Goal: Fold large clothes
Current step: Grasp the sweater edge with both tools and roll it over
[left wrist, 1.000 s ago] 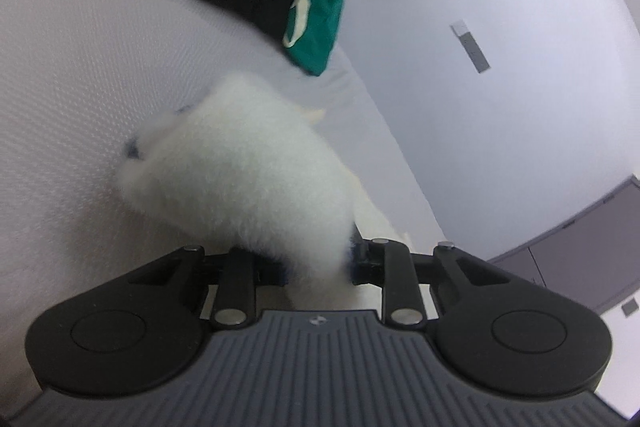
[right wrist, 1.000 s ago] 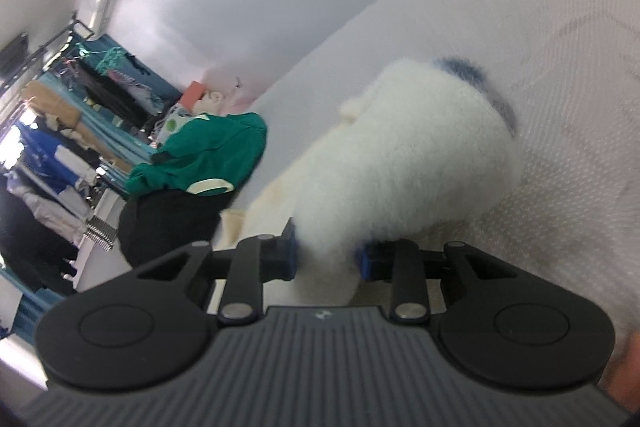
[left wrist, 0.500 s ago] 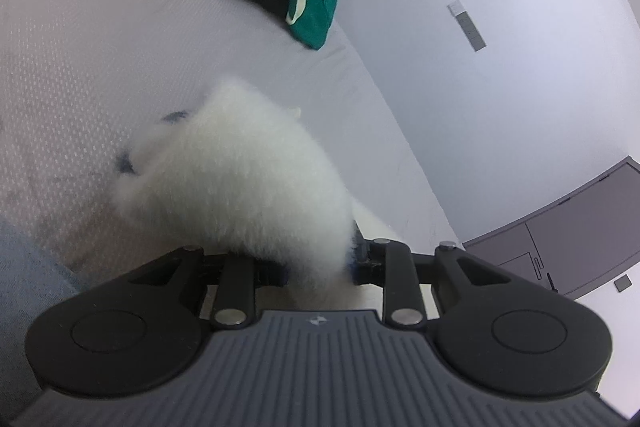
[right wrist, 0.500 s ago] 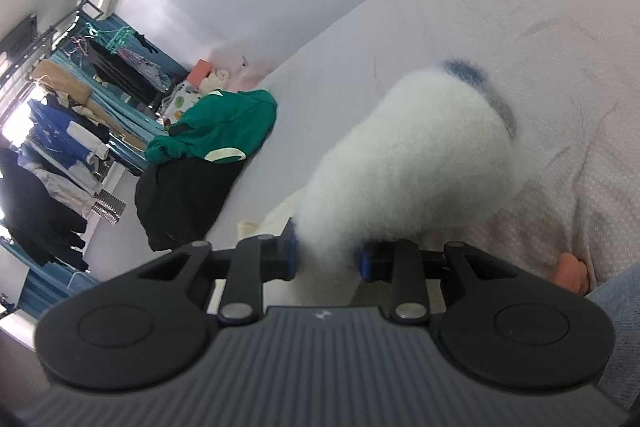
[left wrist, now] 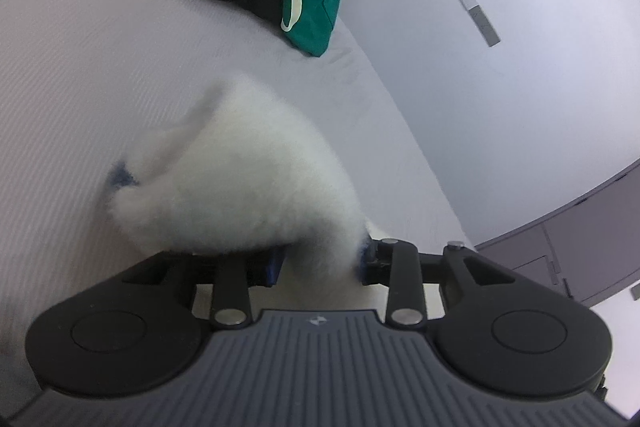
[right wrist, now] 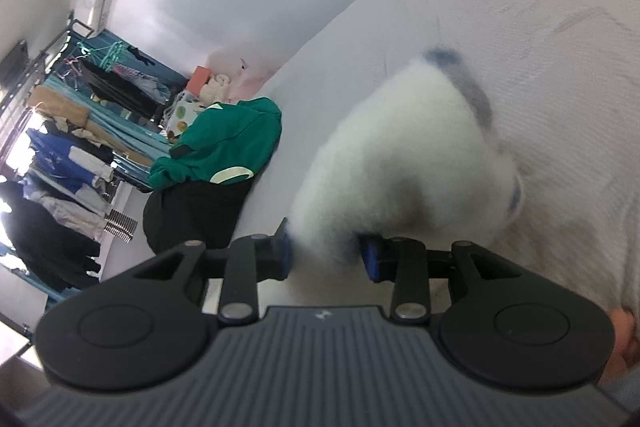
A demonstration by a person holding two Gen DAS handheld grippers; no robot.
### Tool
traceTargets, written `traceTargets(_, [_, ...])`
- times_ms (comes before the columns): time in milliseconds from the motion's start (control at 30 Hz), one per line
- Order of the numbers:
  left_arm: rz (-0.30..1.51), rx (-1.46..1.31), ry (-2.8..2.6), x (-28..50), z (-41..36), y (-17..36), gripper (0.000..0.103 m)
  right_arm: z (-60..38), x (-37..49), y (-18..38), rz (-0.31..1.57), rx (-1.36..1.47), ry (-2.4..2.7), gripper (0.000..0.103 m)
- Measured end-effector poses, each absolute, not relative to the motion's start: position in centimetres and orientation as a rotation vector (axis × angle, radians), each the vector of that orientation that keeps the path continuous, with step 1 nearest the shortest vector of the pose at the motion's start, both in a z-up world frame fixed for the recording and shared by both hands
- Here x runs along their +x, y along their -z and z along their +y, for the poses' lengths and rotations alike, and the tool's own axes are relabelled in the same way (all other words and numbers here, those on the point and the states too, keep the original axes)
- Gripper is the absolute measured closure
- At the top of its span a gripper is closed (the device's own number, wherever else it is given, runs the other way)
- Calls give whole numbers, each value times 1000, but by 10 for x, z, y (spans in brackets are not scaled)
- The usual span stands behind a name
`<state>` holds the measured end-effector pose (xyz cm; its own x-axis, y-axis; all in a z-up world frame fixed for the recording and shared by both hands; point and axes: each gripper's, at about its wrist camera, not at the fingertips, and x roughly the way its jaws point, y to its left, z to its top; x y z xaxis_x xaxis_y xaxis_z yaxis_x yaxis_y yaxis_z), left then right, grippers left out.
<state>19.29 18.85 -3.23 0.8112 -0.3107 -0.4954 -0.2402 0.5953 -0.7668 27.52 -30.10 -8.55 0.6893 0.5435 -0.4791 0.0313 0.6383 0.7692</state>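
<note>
Both tongs are clamped on the white fleece garment (left wrist: 248, 183): left tongs (left wrist: 320, 263) pinch a bunch of it, right tongs (right wrist: 326, 255) likewise. The garment hangs bunched above the bed (left wrist: 60, 87), w/ blue trim at 9 o'clock in the left view and 1 o'clock in the right. Judging by that, folding is barely started: it needs laying flat, then folding. Green top (right wrist: 228, 143) & black garment (right wrist: 192, 211) wait at 10 o'clock, unfolded. Motion blur hides the fleece's shape; sleeves and hem can't be made out.
</note>
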Motion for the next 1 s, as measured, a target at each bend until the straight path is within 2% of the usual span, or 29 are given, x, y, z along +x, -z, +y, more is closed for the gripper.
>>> traceTargets(233, [717, -879, -15, 263, 189, 42, 62, -292, 326, 102, 810, 856, -293, 62])
traceTargets(500, [724, -871, -1, 333, 200, 85, 61, -287, 377, 139, 829, 868, -307, 60])
traceTargets(767, [705, -900, 49, 365, 210, 108, 60, -296, 411, 171, 856, 951, -326, 60])
traceTargets(1000, [714, -923, 121, 367, 222, 106, 59, -309, 419, 181, 886, 1027, -375, 60])
